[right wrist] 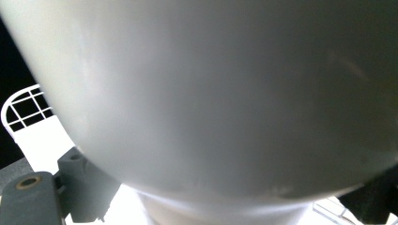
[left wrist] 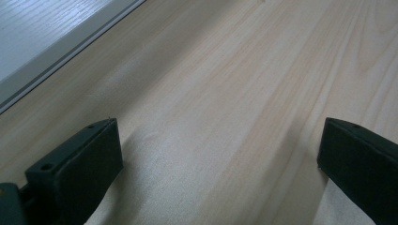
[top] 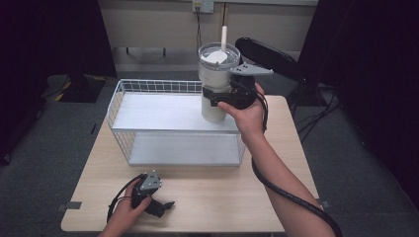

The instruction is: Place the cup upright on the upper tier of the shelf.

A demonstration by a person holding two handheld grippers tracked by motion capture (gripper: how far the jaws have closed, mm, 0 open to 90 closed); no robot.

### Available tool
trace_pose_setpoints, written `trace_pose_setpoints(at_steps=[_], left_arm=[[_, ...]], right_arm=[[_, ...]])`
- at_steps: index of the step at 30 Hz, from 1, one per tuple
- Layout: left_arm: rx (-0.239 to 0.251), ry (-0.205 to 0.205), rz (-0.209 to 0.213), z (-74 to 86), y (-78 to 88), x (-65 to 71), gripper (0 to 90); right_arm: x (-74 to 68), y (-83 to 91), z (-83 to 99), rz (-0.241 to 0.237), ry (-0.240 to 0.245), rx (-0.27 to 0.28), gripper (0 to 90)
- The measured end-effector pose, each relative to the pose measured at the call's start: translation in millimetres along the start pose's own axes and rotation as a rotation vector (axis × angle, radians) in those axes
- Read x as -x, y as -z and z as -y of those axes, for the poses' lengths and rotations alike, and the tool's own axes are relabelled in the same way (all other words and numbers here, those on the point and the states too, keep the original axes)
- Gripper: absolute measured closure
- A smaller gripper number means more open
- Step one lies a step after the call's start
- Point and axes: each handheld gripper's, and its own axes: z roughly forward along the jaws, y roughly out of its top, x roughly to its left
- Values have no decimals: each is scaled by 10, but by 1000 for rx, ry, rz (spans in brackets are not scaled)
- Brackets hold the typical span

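My left gripper (top: 157,205) rests on the table (top: 222,197) in front of the basket (top: 148,87), jaws wide apart and empty. My right gripper (top: 217,97) clamps the cup (top: 215,79) around its middle, upright, straw (top: 224,37) pointing up, held over the basket's back right corner. I judge the move is straight down: the cup's base sits just above the white floor inside. Dark walls surround the table.
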Motion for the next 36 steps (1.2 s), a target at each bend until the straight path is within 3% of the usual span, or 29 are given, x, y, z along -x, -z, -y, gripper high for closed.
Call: trace_pose_setpoints(at_steps=[12, 19, 36], left_arm=[[0, -1, 0, 0, 0, -1, 0], [0, 0, 0, 0, 0, 0, 0], [2, 0, -3, 1, -2, 1, 0]], right_arm=[[1, 115, 28, -2, -17, -14, 97], [39, 262, 64, -30, -41, -12, 125], [-84, 566, 222, -137, -10, -13, 128]])
